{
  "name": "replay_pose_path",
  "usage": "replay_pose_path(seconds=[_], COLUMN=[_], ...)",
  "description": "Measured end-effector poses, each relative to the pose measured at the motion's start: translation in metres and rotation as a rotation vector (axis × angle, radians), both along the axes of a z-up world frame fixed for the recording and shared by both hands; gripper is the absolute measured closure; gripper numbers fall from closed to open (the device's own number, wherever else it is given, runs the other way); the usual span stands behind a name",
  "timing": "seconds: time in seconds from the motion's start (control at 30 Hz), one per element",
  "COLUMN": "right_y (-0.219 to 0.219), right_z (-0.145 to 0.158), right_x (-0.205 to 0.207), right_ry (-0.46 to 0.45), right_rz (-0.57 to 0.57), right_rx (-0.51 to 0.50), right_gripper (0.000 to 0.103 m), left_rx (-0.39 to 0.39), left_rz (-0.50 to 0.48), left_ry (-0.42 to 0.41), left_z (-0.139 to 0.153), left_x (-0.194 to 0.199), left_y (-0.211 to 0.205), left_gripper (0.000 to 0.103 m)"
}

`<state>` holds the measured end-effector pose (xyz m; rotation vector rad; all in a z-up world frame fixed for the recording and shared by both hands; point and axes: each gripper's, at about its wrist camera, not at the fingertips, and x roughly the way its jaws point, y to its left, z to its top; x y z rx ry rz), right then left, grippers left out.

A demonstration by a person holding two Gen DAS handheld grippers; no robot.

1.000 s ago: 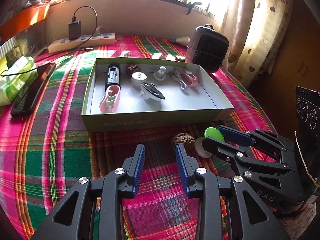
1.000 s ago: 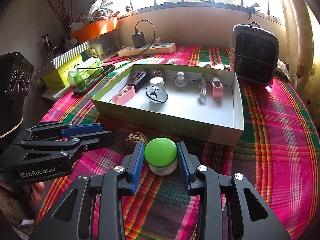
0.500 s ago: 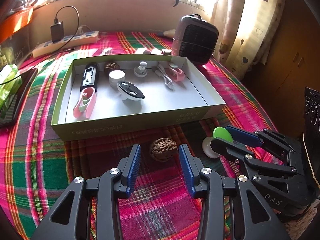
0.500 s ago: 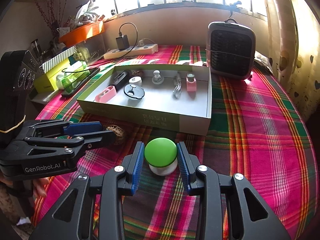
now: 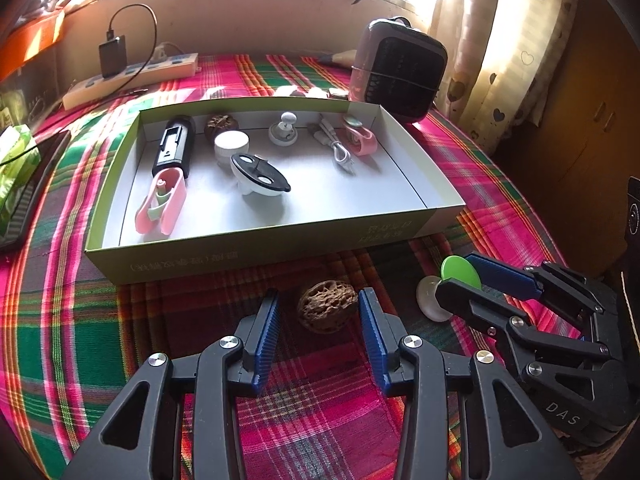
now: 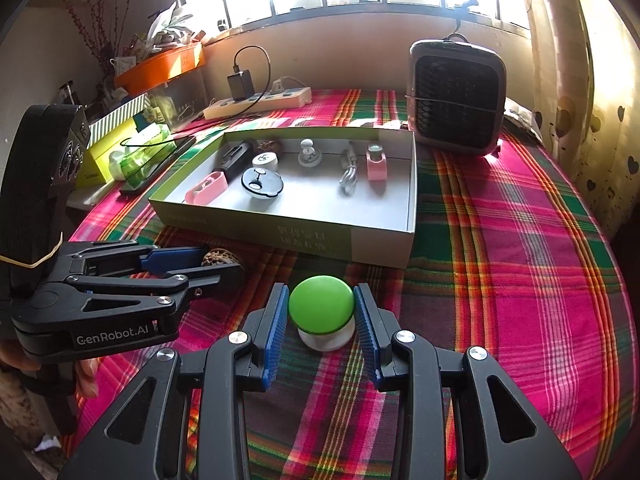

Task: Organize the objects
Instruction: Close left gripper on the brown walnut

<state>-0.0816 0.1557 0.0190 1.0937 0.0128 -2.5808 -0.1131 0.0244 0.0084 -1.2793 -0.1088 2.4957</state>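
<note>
Between the fingers of the left gripper [image 5: 318, 300]: a walnut [image 5: 327, 307], resting on the tabletop [image 5: 320, 400], with clear space on either side. Wide open, pads not yet touching the shell. A second ago, aimed well to the left of that walnut; half a second ago, nearly lined up; now centred on it and pushed further forward, so the shell sits level with the fingertips. Means the approach looks finished and only the squeeze is left.

Just to the right of that gripper, at the same depth: the right gripper [image 6: 320, 294], set narrowly around a green-capped jar [image 6: 322, 304] standing on the tabletop. Hugs the cap on both sides much as a second ago; hard to say whether actually pressing or just grazing, so cannot tell if the grip is made. No lift yet, base of the jar down on the cloth.

Straight ahead of both grippers, near but apart from the walnut and jar: an open box [image 5: 256, 248] already holding a second walnut, a cable, pink clips and other small pieces, with bare floor in its near half.

Judging by that, last two loose pieces about to be picked up together. Round, hard shell likely to squirt sideways if squeezed off-centre, so worth closing slowly on the walnut.
</note>
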Motion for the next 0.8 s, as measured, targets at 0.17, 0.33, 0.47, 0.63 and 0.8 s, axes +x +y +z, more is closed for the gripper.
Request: replay_pose_path(seconds=[0.17,0.33,0.47,0.63,0.8], right_y=[-0.0002,0.0002,-0.0001,-0.0001,-0.0008], right_z=[0.0001,0.0001,0.0003,0.0004,0.0005], right_x=[0.0002,0.0,0.0005,0.0004,0.0009], right_ry=[0.0,-0.001,-0.001,-0.001,-0.001], right_rz=[0.002,0.0,0.002,0.002,0.002], right_rx=[-0.001,-0.003,-0.001,-0.001,0.0], right_gripper=[0.068,0.068,0.068,0.068,0.068], left_rx=[-0.002,-0.005,-0.008,-0.011,-0.015], left_rz=[0.0,0.007,0.013,0.012,0.016], left_ry=[0.004,0.007,0.009,0.012,0.014], left_z=[-0.0002,-0.0002,-0.0002,-0.0001,0.0009], left_x=[0.0,0.0009,0.0021,0.0032,0.0034], left_y=[-0.0002,-0.0007,-0.0012,-0.0015,-0.003], left_gripper=[0.072,0.072,0.072,0.073,0.073])
